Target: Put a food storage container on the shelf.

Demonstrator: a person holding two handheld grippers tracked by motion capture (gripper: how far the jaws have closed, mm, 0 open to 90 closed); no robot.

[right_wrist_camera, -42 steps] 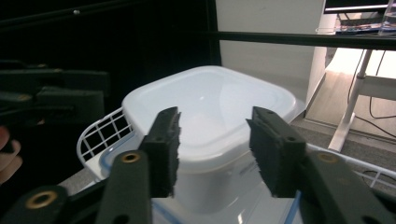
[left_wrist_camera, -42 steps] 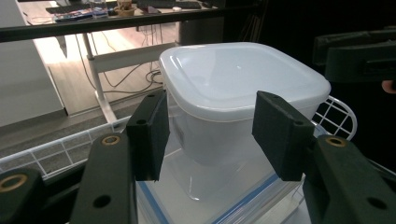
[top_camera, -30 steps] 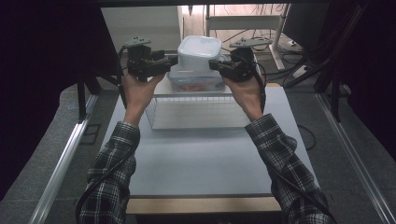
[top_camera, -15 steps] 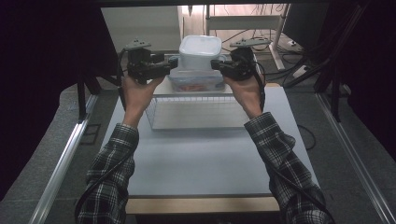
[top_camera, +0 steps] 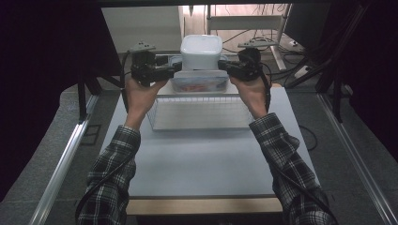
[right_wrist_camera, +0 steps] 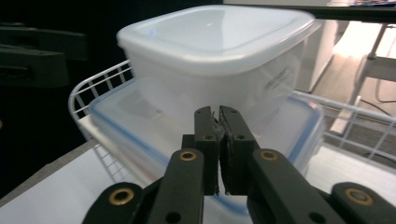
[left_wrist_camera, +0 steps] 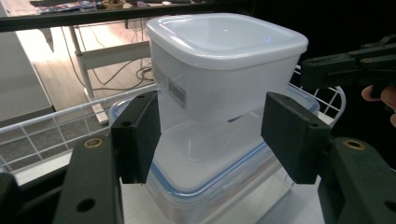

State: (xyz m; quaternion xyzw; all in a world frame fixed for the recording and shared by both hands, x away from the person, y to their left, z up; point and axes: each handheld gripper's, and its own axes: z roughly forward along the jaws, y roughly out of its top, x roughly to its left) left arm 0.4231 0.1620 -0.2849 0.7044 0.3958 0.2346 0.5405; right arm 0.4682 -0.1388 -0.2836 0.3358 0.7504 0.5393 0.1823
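Two plastic food boxes sit stacked at the far end of the table, upper centre of the high view. On top is a tall, square, translucent white container (top_camera: 201, 51) with a white lid and a small barcode label on one side; it stands upright on the lid of a flatter clear box with a blue-rimmed lid (top_camera: 199, 82). That lower box rests inside a white wire basket (top_camera: 199, 114), which stands on the pale grey table (top_camera: 202, 159).

Either side of the tall container, at about its base height, are the two black grippers. At the left of the high view, the left gripper (top_camera: 177, 68) points inward toward the container; in the left gripper view its jaws stand clearly apart, one on each side of the container's lower part, and daylight shows between each pad and the wall, so nothing is clamped. At the right, the right gripper (top_camera: 222, 65) points inward too; in the right gripper view its jaws lie almost together with only a thin slit between them, having just eased open a little, and nothing sits between them. Their tips are just in front of the container's side; whether they touch it I cannot tell.

Checked sleeves cover both forearms (top_camera: 286, 154) rising from the lower edge.
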